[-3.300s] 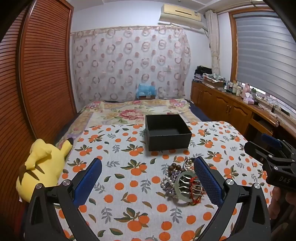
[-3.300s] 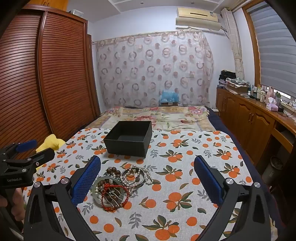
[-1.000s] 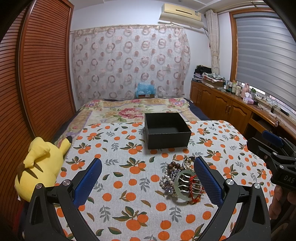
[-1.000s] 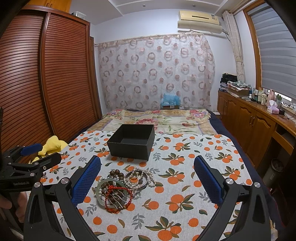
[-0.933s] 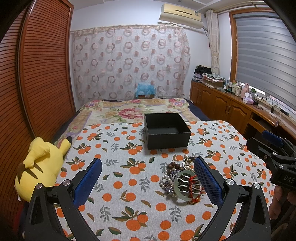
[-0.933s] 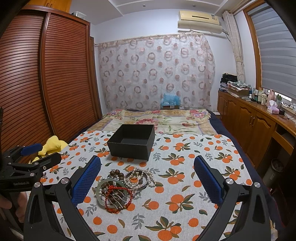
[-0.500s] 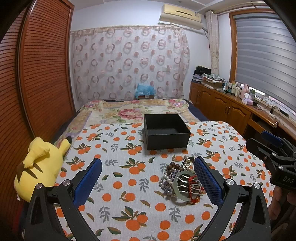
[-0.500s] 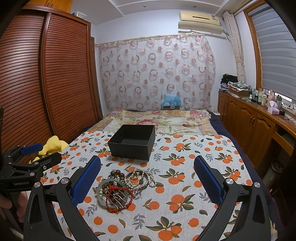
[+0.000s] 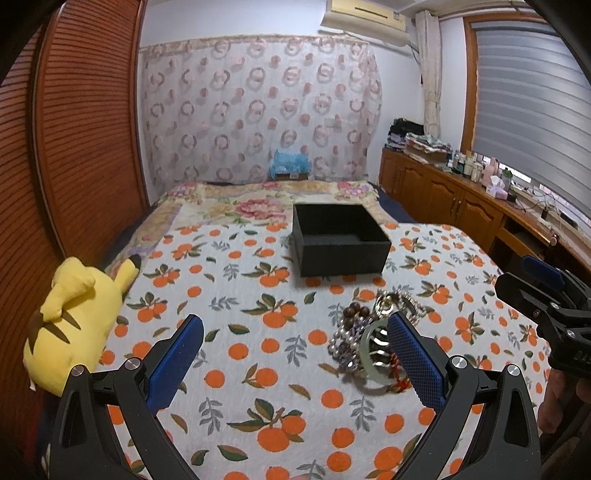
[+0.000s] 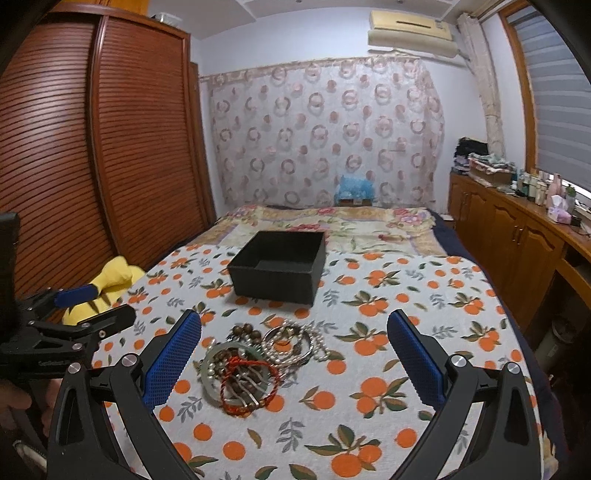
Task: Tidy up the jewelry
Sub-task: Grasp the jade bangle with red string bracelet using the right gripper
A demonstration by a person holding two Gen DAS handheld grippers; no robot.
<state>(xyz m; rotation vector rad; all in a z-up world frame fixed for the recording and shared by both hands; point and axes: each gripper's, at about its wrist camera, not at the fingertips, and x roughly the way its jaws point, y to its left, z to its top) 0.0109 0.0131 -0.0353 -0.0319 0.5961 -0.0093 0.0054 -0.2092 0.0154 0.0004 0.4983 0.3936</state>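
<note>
1. Two grippers in view, each with two blue-padded fingers: left gripper point(image 9: 295, 363) and right gripper point(image 10: 293, 360), both held above the orange-print cloth point(image 10: 388, 332) spread over the bed.
2. Left gripper: fingers spread wide, nothing between them; its right finger point(image 9: 415, 358) overlapping the jewelry pile in that view, contact impossible to judge.
3. Right gripper: fingers likewise spread wide, gripping nothing; pile lying on the cloth below the gap, nearer the left finger point(image 10: 173, 356).
4. One jewelry pile point(image 10: 255, 360), tangled, resting on the cloth just in front of the box and apart from it.
5. Countable in the pile: one pale green bangle point(image 10: 212, 363), one red cord bracelet point(image 10: 249, 384), one strand of dark wooden beads point(image 10: 245, 330), at least one string of pearls point(image 10: 317, 343), some silvery rings of metal; exact count of the rest not clear.
6. One black box point(image 10: 279, 271), open-topped, square, looking empty as far as visible, standing on the cloth beyond the pile.
7. One yellow plush toy point(image 9: 74, 321) lying at the left edge of the bed, well apart from the pile.
8. One louvred wooden wardrobe point(image 10: 110, 147) on the left, one air conditioner point(image 10: 410, 24) high on the far wall, one circle-patterned curtain point(image 10: 325, 136) behind the bed.
9. One long wooden cabinet point(image 10: 509, 236) along the right wall, with many small bottles on top, too small to count.
</note>
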